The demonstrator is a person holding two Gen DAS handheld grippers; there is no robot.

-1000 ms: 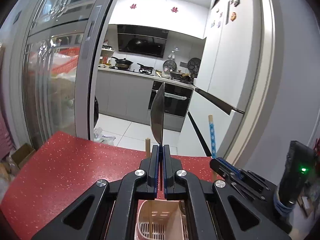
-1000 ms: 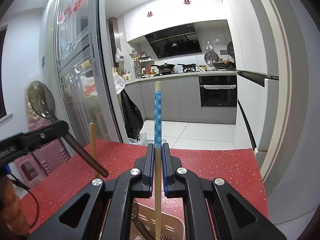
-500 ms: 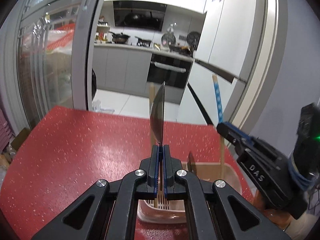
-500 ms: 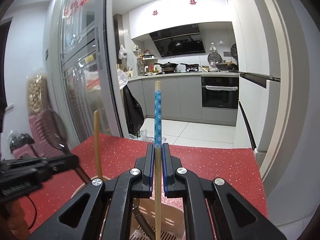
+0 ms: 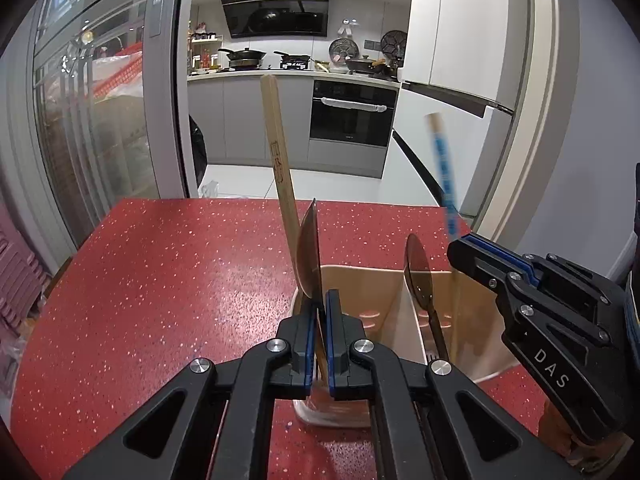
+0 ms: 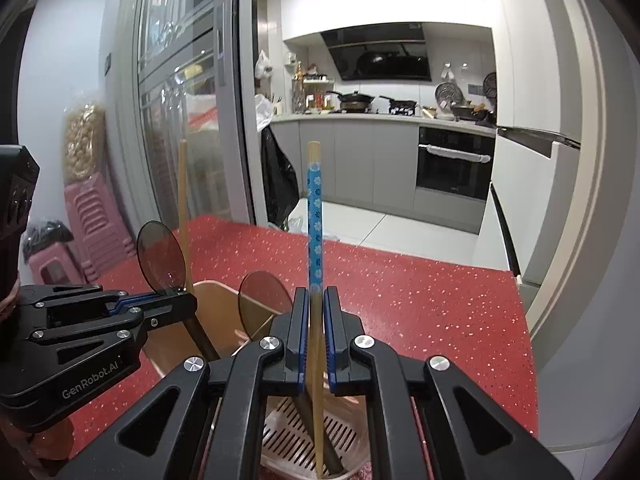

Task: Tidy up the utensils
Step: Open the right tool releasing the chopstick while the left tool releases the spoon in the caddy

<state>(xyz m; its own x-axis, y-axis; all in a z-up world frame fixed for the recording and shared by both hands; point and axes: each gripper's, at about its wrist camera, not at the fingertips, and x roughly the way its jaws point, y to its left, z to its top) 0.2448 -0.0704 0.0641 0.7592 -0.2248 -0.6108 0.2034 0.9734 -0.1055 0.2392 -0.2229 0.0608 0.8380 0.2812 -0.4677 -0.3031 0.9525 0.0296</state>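
A beige two-compartment utensil holder (image 5: 360, 276) (image 6: 208, 292) stands on the red countertop. My left gripper (image 5: 317, 308) (image 6: 176, 294) is shut on a dark translucent spoon (image 5: 309, 252) (image 6: 160, 258), bowl up, handle down in the left compartment. A wooden chopstick (image 5: 278, 160) (image 6: 183, 196) stands in that compartment. My right gripper (image 6: 316, 300) (image 5: 472, 240) is shut on a blue-patterned chopstick (image 6: 314, 220) (image 5: 442, 172), its lower end inside the right compartment. A second dark spoon (image 5: 418, 276) (image 6: 264, 300) stands in the right compartment.
The red speckled countertop (image 5: 160, 280) (image 6: 420, 292) extends left and ahead of the holder. A sliding glass door (image 5: 100, 100) stands to the left. Pink stacked stools (image 6: 92, 228) sit beyond the counter edge. A white fridge (image 5: 460, 80) stands to the right.
Both grippers have lowered toward the holder. The spoon's handle and the blue chopstick's lower end now sit deeper in their compartments.
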